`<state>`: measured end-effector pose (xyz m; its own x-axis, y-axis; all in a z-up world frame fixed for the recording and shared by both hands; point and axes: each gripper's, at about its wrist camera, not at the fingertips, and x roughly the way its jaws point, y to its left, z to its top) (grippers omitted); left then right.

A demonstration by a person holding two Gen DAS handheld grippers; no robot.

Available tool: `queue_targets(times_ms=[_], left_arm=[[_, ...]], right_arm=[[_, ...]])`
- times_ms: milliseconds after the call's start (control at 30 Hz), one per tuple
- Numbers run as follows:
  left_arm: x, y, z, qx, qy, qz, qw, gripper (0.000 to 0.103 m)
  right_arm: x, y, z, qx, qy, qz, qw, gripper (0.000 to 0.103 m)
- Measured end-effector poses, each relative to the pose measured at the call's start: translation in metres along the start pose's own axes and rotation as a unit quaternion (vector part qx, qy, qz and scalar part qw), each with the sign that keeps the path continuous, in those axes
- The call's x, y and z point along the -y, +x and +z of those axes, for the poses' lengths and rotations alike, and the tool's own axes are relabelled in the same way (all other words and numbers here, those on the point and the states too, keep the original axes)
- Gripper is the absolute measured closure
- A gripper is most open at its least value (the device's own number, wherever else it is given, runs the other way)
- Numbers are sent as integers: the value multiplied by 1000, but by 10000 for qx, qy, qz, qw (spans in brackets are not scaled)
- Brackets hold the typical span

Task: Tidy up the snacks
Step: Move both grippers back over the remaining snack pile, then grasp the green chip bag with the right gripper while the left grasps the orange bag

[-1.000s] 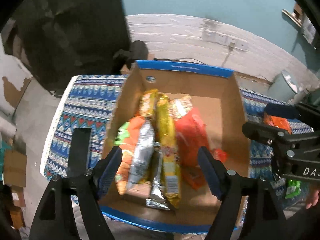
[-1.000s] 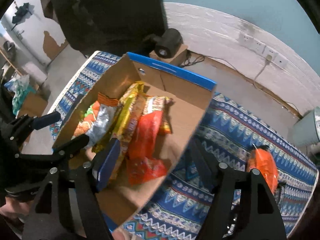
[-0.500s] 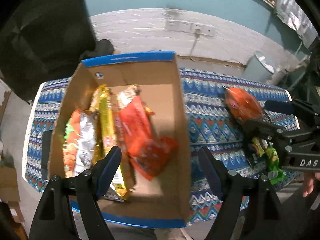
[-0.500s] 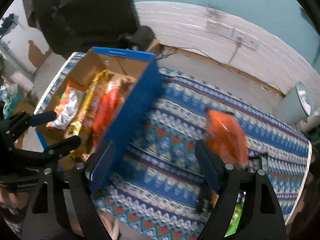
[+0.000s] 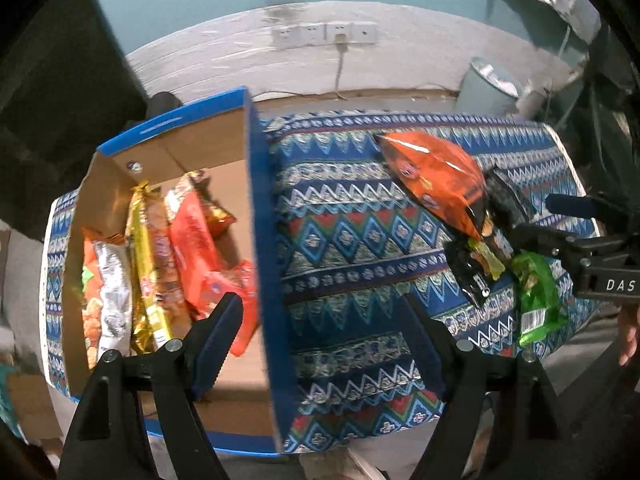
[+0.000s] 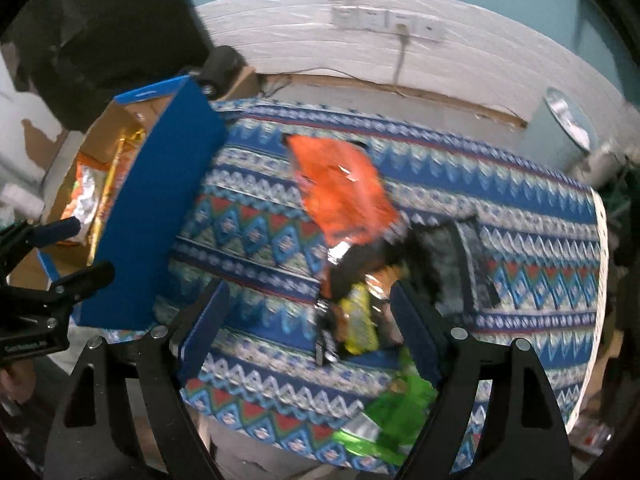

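Note:
A blue cardboard box (image 5: 256,240) stands on the left of the patterned table and holds several snack packs (image 5: 160,252). It also shows in the right wrist view (image 6: 160,208). On the cloth to the right lie an orange bag (image 5: 432,176) (image 6: 340,188), a black pack (image 5: 480,264) (image 6: 352,264) and a green bag (image 5: 536,296) (image 6: 392,412). My left gripper (image 5: 320,340) is open and empty over the box's right wall. My right gripper (image 6: 308,328) is open and empty just above the black pack.
The table carries a blue patterned cloth (image 5: 340,220). A grey bin (image 5: 488,88) stands behind the table on the right. A white wall with sockets (image 5: 324,34) runs along the back. A dark object (image 6: 220,66) sits behind the box.
Both grippers have swung right, away from over the box toward the loose packs on the cloth. Both stay open and empty.

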<state>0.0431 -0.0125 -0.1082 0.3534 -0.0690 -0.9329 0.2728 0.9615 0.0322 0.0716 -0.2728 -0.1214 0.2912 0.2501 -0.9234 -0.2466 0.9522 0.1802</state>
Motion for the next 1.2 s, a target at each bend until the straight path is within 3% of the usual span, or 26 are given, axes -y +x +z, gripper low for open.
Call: queue_targets(times_ms=[467, 1067, 1100, 1133, 1167, 1200], left_arm=[[64, 37, -13, -525, 474, -46, 9975, 22], [104, 53, -13, -715, 916, -3, 9932, 22], [105, 54, -13, -720, 919, -6, 9932, 22], [105, 55, -12, -731, 920, -8, 9931, 22], [106, 56, -11, -743, 924, -8, 9930, 22], [107, 57, -11, -747, 926, -8, 9929, 22]], right_arm=[[65, 20, -72, -601, 689, -279, 9954, 21], [96, 66, -98, -1067, 1150, -292, 9872, 21], [95, 67, -98, -1064, 1109, -306, 9877, 23], [94, 68, -98, -1064, 1053, -284, 9883, 30], [90, 70, -99, -1082, 1019, -233, 9886, 44], [90, 72, -99, -1112, 997, -165, 9886, 49]])
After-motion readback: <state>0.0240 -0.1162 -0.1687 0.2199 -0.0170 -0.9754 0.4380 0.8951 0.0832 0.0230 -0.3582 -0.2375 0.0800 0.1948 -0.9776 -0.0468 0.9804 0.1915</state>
